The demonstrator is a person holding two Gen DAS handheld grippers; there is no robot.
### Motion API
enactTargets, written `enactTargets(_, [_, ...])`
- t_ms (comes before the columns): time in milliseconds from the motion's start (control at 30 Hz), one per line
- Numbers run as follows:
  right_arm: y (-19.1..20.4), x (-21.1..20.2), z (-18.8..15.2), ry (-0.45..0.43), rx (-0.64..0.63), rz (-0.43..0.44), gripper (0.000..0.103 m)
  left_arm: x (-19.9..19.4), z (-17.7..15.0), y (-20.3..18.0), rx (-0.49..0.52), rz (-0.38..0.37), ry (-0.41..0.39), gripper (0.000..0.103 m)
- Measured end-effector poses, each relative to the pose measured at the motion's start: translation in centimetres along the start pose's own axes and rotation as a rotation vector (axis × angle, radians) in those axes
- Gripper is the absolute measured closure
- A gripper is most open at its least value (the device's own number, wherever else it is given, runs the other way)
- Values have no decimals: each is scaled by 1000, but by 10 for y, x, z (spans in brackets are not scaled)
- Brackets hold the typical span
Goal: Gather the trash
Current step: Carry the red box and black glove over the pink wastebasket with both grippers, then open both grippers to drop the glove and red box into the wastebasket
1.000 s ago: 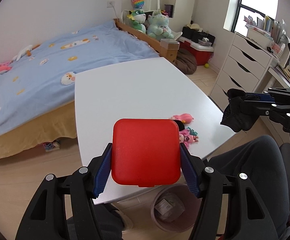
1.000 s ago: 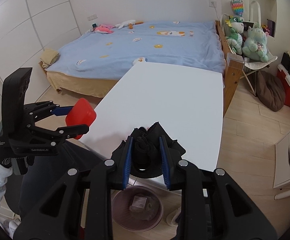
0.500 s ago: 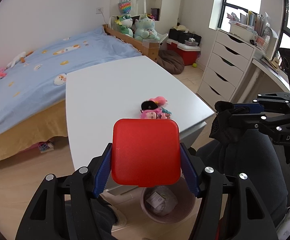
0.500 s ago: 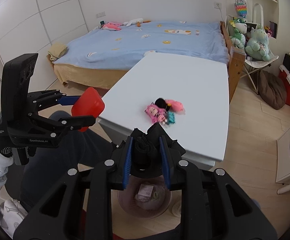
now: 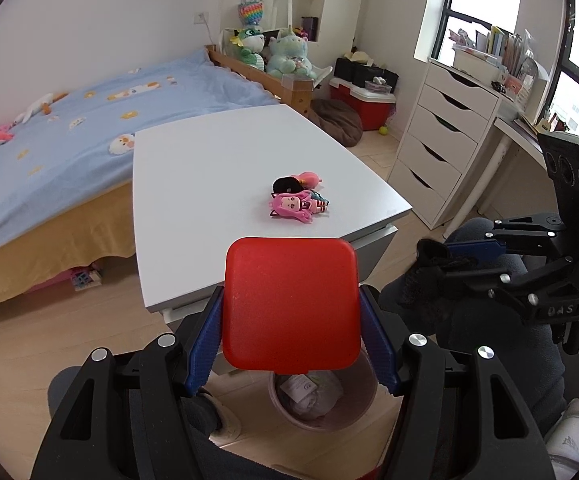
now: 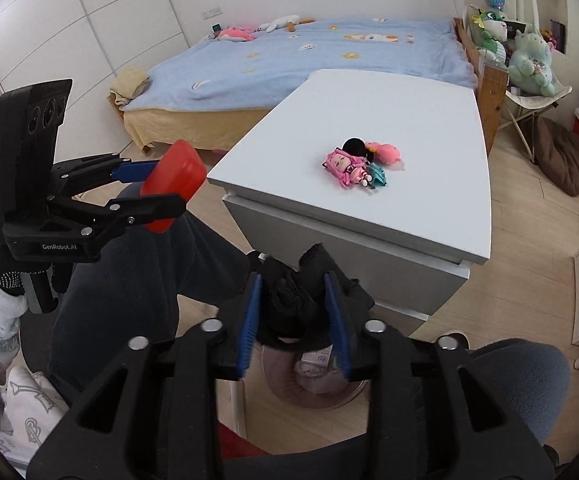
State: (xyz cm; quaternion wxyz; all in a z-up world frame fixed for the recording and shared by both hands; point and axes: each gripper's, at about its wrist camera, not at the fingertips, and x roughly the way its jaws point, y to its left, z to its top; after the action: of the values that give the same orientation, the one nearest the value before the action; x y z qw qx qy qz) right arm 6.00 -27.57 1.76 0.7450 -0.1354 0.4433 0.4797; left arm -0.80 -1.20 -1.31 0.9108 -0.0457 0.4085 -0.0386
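Left gripper (image 5: 291, 322) is clamped on the red square lid (image 5: 291, 304), pads flat against both side edges, held out past the near edge of the white table (image 5: 209, 184). Pink waste bin (image 5: 353, 412) sits on the floor straight below it, paper scraps inside.

Right gripper (image 6: 292, 322): jaws opening, black crumpled cloth (image 6: 289, 300) between the blue pads; can't tell if the pads still press on it. It hangs right over the bin mouth (image 6: 313, 396), just off the table's near corner.

Tabletop is bare apart from a small cluster of toys (image 6: 359, 162) near the near edge. Bin is tucked tight against the table front, with the person's dark trouser legs (image 6: 137, 280) on both sides. Floor is open to the right toward the white drawers (image 5: 437, 140); the bed (image 5: 69, 120) butts against the table's far left side.
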Motion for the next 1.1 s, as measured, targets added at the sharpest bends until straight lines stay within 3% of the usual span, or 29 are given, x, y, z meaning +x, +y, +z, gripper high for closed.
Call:
enactTargets(67, [-2, -1, -1, -13, 10, -11, 16, 1, -1, -1, 1, -2, 4, 41])
enactTargets(200, [-7, -2, 0, -20, 20, -49, 8, 3, -3, -2, 3, -8, 10, 41])
enactTargets(1100, [-37, -45, -3, -143, 124, -121, 5, 9, -6, -45, 93, -96, 43, 38])
